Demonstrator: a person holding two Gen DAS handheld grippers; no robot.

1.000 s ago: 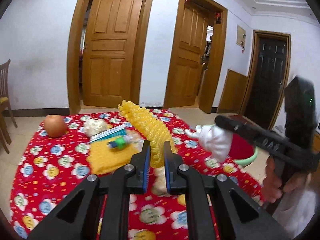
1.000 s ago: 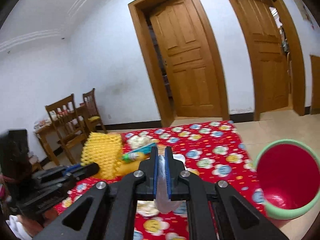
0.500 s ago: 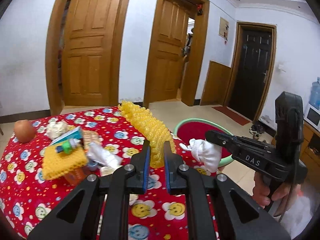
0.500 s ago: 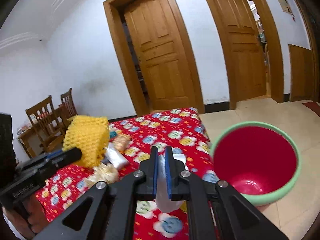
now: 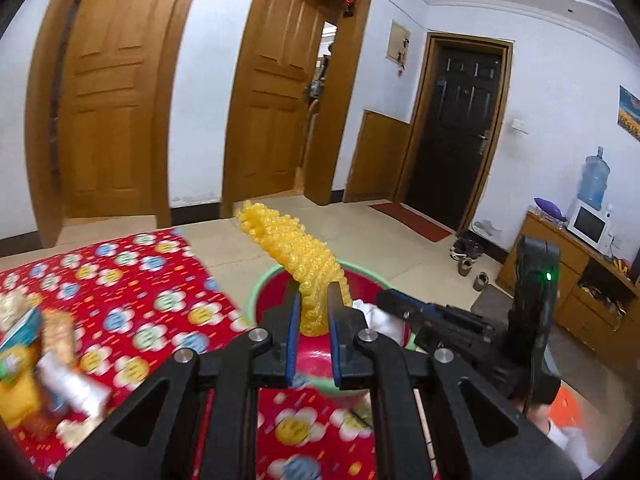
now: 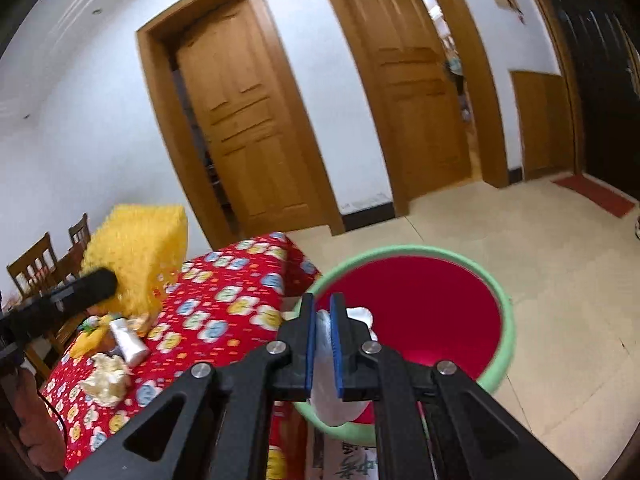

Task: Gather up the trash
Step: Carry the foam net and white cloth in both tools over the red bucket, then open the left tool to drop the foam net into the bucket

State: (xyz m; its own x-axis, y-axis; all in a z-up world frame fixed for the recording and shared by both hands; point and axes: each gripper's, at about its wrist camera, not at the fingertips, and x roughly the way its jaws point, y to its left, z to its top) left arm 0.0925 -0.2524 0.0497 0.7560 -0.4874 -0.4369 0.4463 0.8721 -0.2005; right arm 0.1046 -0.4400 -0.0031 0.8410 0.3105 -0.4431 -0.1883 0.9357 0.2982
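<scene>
The left claw (image 5: pixel 311 316) grips yellow foam netting (image 5: pixel 298 256) and the right claw (image 6: pixel 323 328) pinches a white wrapper (image 6: pixel 334 408), both over the bin (image 6: pixel 506 320); litter at nine o'clock on the worktop (image 5: pixel 132 280) is blurred.

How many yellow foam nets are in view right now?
2: one yellow foam net clamped in the left gripper above the red bin, another on the table among trash. More may be hidden.

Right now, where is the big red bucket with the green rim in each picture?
Left wrist view: the round red plastic bucket with the green rim sits low in the middle, mostly hidden behind the left gripper and its bumpy yellow foam net.
Right wrist view: the bucket fills the lower right, beyond the right gripper holding white plastic trash.
Shared landmark: the red flowered tablecloth.
</scene>
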